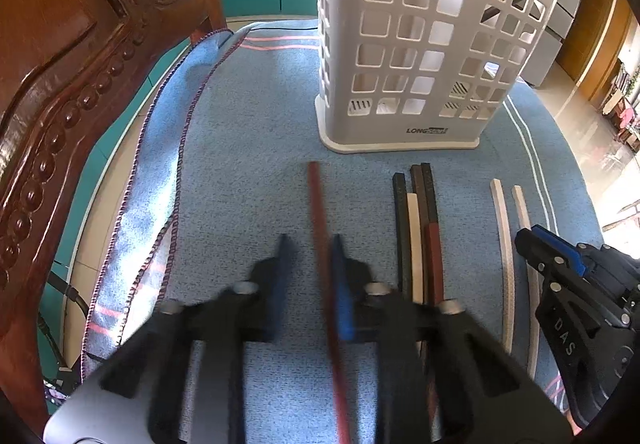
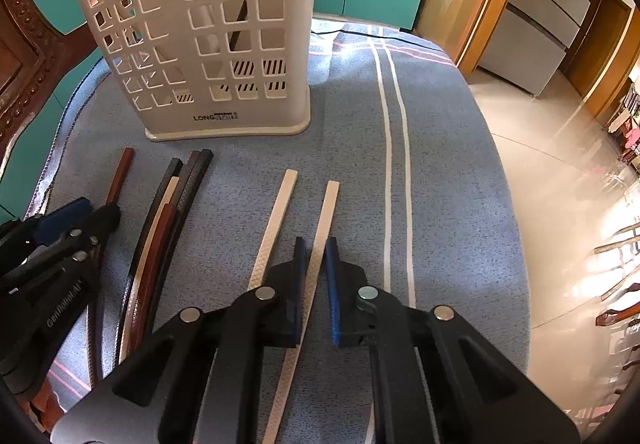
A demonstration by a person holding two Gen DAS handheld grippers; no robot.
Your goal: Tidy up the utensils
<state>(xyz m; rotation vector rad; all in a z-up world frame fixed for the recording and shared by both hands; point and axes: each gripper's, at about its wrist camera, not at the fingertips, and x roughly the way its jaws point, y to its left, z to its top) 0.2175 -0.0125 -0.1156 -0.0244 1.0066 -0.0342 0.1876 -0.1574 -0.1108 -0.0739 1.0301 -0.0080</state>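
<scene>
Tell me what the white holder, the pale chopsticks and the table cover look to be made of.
Holder: moulded plastic, matte off-white, judging by its crisp square cut-outs and printed logo.
Pale chopsticks: smooth cream sticks with a fine crosshatch grip pattern; probably melamine or another plastic, though the look leaves it open.
Table cover: woven cloth, likely towel-like, heathered blue with white stripes.

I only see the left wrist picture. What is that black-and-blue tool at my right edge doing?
Observer: The right tool straddles the right-hand flat cream chopstick, one finger on each side. I cannot tell whether it pinches yet.
Operator: Is that stick plain?
Observer: No, the part near the tool carries a fine crosshatch pattern.
Operator: Anything about my own tool?
Observer: The left tool has "GenRobot.AI" lettered on its side.
</scene>
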